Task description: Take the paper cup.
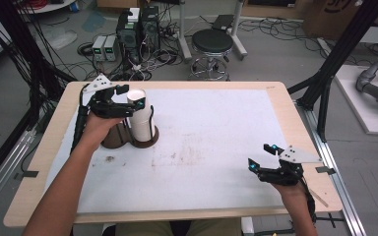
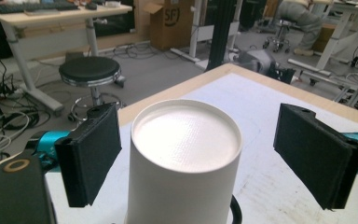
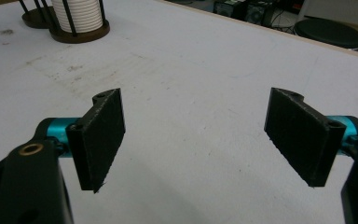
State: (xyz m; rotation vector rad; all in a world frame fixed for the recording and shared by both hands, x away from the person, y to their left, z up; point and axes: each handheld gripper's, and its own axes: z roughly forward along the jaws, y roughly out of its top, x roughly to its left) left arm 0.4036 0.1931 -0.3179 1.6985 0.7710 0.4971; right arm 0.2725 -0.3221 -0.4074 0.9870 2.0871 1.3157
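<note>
Okay, high view first: the left hand-held gripper (image 1: 130, 97) hovered at the top of the white cup stack (image 1: 140, 115), which stood upright in a dark round holder (image 1: 145, 141) with thin black rods on the left part of the desk (image 1: 216, 147). A second, similar round base (image 1: 113, 140) sat just beside it, partly behind the left hand. The rods likely kept the stack from tipping, so the pick had to come from above. The right hand-held gripper (image 1: 261, 157) rested low near the desk's right edge, well apart from the stack, probably parked out of the way.

Left gripper view: the stack's flat white top (image 2: 185, 135) sat between the two black pads (image 2: 91, 158), with a clear gap on each side. Jaws released, not touching, nothing grasped. They looked lined up to close on the top cup; that's a judgement. A stool (image 2: 89, 71) stood on the floor beyond the desk edge. A cardboard box (image 2: 170, 21) farther back carried letters that read like "SF", too small to be sure.

Right gripper view: pads (image 3: 100, 135) spread wide over bare white desk surface, holding nothing. The ribbed white stack (image 3: 80, 14) in its holder showed far off at top left. No readable writing there.
</note>
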